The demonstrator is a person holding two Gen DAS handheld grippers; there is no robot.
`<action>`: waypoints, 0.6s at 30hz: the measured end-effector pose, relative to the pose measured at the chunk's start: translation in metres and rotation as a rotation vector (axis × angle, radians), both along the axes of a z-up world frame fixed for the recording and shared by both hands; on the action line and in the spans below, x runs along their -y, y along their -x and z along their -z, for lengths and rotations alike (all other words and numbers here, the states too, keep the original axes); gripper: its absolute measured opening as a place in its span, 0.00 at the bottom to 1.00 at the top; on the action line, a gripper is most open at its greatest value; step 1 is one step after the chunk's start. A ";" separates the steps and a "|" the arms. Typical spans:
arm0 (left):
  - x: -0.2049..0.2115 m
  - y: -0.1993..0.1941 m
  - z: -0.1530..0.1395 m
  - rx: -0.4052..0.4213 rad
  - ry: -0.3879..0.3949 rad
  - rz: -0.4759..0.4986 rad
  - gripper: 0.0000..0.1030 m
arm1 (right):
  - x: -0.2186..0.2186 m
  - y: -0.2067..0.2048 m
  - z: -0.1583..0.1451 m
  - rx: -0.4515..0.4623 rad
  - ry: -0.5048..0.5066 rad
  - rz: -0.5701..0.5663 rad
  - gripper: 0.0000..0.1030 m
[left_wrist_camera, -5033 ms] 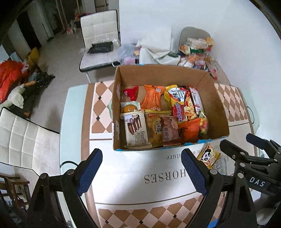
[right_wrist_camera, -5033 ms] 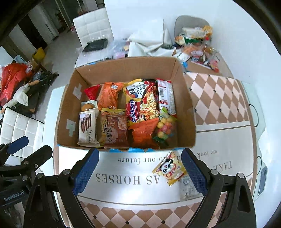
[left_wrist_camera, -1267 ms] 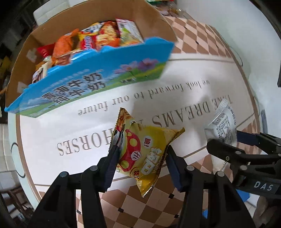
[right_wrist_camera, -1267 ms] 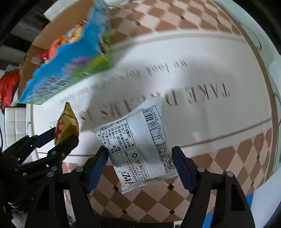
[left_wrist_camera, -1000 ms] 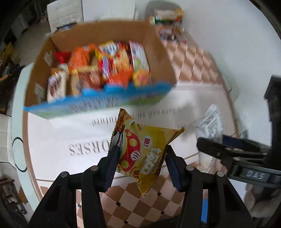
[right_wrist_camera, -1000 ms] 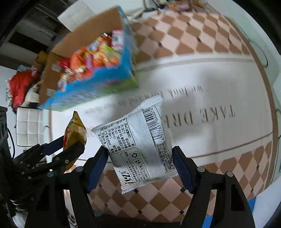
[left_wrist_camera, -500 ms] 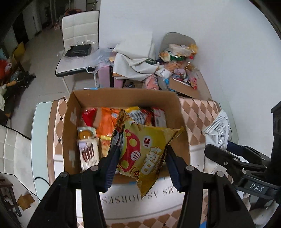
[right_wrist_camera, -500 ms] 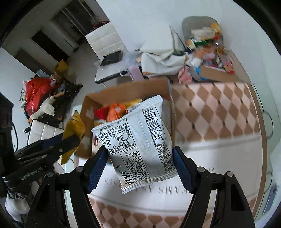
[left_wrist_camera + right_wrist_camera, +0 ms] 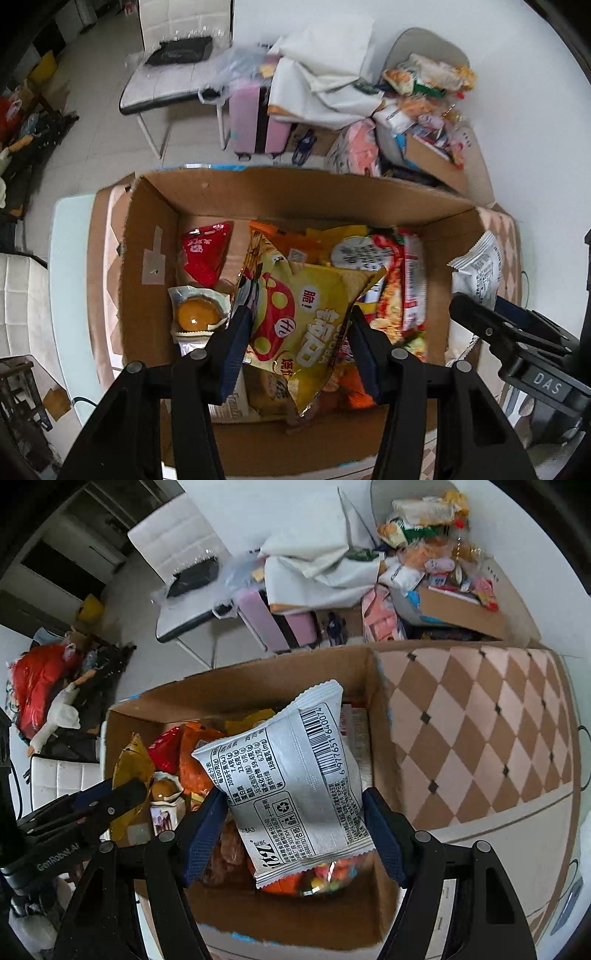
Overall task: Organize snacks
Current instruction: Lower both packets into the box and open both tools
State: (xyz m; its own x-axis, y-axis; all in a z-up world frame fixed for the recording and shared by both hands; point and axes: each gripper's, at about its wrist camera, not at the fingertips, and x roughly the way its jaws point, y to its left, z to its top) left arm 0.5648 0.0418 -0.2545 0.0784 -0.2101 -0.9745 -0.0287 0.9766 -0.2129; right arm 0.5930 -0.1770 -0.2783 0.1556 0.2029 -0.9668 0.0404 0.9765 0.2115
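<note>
My left gripper [image 9: 299,345] pinches a yellow bag [image 9: 306,325] by its sides, held over the box [image 9: 295,192], abt mid-box; my right gripper [image 9: 293,834] pinches a silver packet [image 9: 291,782] the same way, over the box's right half, near the right wall; neither pack is resting on the contents yet, as far as I can tell.

Handling, my guess: both packs light, puffed w/ air, soft film; likely slippery and crushable if squeezed hard; contents prob. brittle, so a side pinch on the body works, or better the crimped end seam; they'd drop flat w/o harm from low over the box.

Count: 2 packs in hand, 1 per gripper; 1 box. Inside the box toward its left wall: 1 red pouch [image 9: 207,254], 1 clear pack w/ a round cake [image 9: 197,314]; right side, 1 long noodle pack [image 9: 400,288]; more orange/yellow packs under and behind, too overlapped to count; box looks nearly full, so the packs would have to lie on top.
</note>
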 end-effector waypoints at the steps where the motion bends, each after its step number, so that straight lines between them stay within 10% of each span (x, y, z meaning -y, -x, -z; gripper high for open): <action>1: -0.002 -0.003 0.007 -0.017 0.004 -0.002 0.48 | -0.004 -0.004 0.007 -0.009 0.001 -0.006 0.74; 18: -0.020 -0.012 0.041 -0.128 0.029 -0.035 0.81 | -0.026 -0.040 0.061 -0.159 0.038 -0.069 0.92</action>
State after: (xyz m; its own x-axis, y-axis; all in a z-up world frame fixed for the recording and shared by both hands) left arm 0.5771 0.0620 -0.2954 -0.0386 -0.2380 -0.9705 -0.0916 0.9680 -0.2338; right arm 0.6334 -0.1509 -0.3398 -0.0133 0.1706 -0.9853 0.0026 0.9853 0.1705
